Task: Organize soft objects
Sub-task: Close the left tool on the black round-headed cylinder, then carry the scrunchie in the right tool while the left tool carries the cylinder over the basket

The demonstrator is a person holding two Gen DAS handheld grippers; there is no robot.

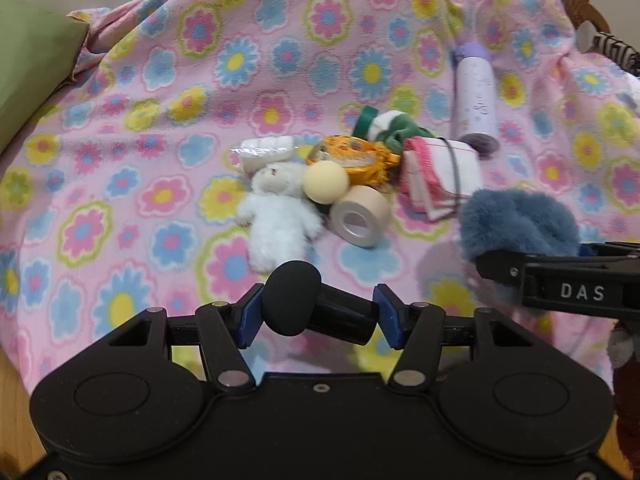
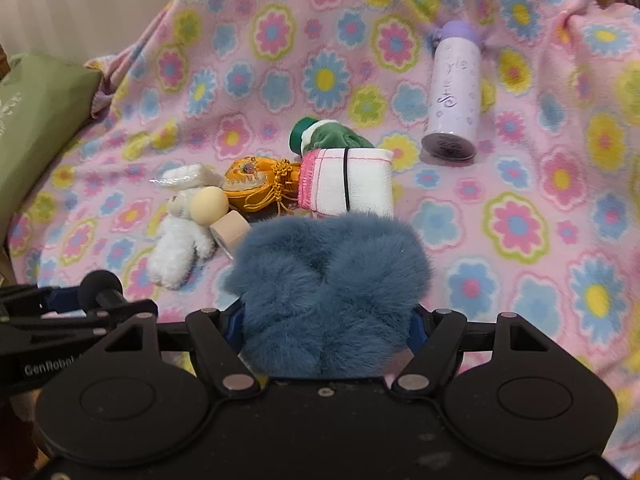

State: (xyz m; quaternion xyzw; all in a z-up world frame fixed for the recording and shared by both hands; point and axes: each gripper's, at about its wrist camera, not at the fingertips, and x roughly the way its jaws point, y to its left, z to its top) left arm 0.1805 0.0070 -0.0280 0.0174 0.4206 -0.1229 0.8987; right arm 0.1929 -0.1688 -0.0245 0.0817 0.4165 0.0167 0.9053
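While the floral fleece blanket (image 1: 168, 92) is spread under everything, a green cushion (image 1: 28, 72) is seen at its far left edge. Next, the left hand-held gripper (image 1: 316, 314) is clenched on a black mushroom-headed plastic part (image 1: 294, 298), held clear above the blanket. Beyond it, a cluster is laid out on the blanket: a white plush bear (image 1: 276, 208), a wrapped white packet (image 1: 266, 152) behind the bear, a cream ball (image 1: 326, 182), a beige tape roll (image 1: 360, 216), an orange tasselled pouch (image 1: 354, 156), a green-and-white soft toy (image 1: 386, 128) and a folded white cloth with pink edging (image 1: 436, 174). Further right, a lilac bottle (image 1: 476, 100) is lying on its side. At the right, the right hand-held gripper (image 2: 326, 328) is grasping a blue furry scrunchie (image 2: 328, 280), lifted off the blanket.
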